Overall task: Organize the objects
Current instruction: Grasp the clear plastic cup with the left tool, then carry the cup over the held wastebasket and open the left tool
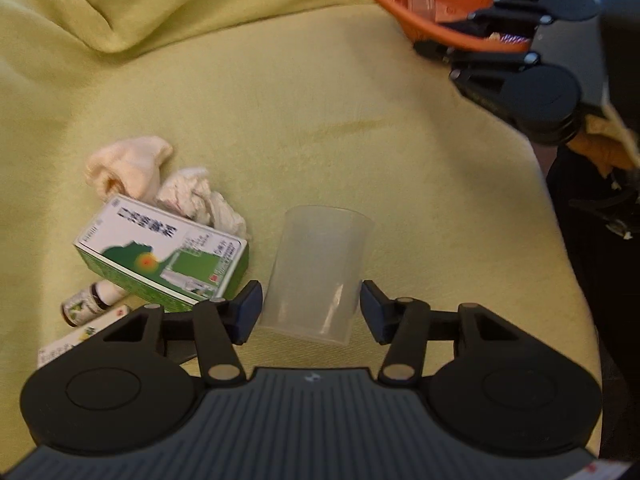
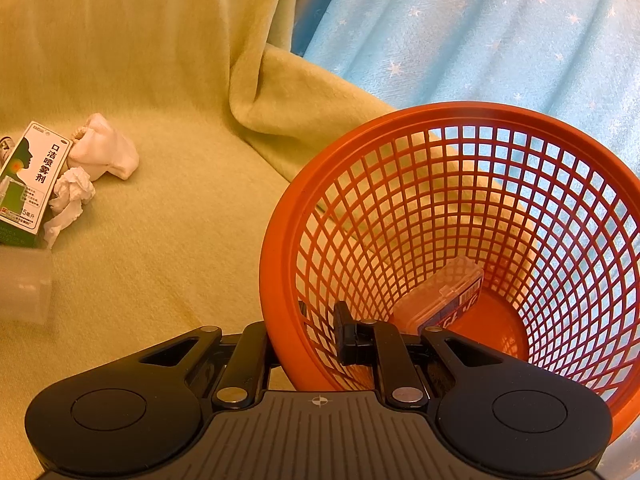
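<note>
A translucent plastic cup [image 1: 316,272] lies on the yellow-green blanket [image 1: 320,100], its narrow end toward me. My left gripper [image 1: 312,312] straddles that narrow end, and both blue pads meet the cup's sides. In the right wrist view the cup [image 2: 24,284] shows at the left edge. My right gripper [image 2: 308,340] is shut on the near rim of the orange mesh basket [image 2: 400,128], one finger outside and one inside. The left wrist view shows this gripper [image 1: 480,36] clamped on the basket [image 1: 384,4]. A clear plastic case [image 2: 440,296] lies in the basket's bottom.
Left of the cup lie a green-and-white spray box [image 1: 164,256], a cream sock [image 1: 128,164], a crumpled tissue [image 1: 200,200], a small brown bottle [image 1: 88,304] and another box [image 1: 80,340]. Blanket folds rise behind. A blue starred cloth [image 2: 480,40] hangs beyond the basket.
</note>
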Demonstrator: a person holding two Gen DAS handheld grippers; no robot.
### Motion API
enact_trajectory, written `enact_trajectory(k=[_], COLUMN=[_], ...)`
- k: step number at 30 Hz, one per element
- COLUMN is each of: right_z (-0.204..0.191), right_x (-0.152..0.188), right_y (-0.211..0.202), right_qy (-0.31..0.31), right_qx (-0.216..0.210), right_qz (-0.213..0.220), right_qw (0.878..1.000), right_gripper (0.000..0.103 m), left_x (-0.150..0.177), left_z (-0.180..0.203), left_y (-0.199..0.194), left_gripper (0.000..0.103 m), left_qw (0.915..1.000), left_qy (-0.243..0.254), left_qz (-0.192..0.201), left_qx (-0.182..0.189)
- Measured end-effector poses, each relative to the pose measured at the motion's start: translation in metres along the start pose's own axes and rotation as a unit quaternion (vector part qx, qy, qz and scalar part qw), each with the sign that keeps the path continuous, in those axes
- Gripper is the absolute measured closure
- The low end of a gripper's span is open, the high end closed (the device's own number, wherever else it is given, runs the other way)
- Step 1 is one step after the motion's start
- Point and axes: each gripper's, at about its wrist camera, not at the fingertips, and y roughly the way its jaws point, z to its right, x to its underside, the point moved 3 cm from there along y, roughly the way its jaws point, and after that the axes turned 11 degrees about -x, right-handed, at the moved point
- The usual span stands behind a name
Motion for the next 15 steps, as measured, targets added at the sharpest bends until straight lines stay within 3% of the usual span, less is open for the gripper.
enact_trajectory(k=[15], right_z=[0.000], right_x=[-0.001], right_y=[0.000], right_qy=[-0.001], right_qx=[0.001], right_qz=[0.000], right_qw=[1.000], right_gripper=[0.093], left_x=[-0.052], left_z=[-0.015], left_y=[-0.058], left_gripper=[0.054], left_qw=[0.9967], left_qy=[0.031], left_qz=[0.066], left_qx=[-0.036])
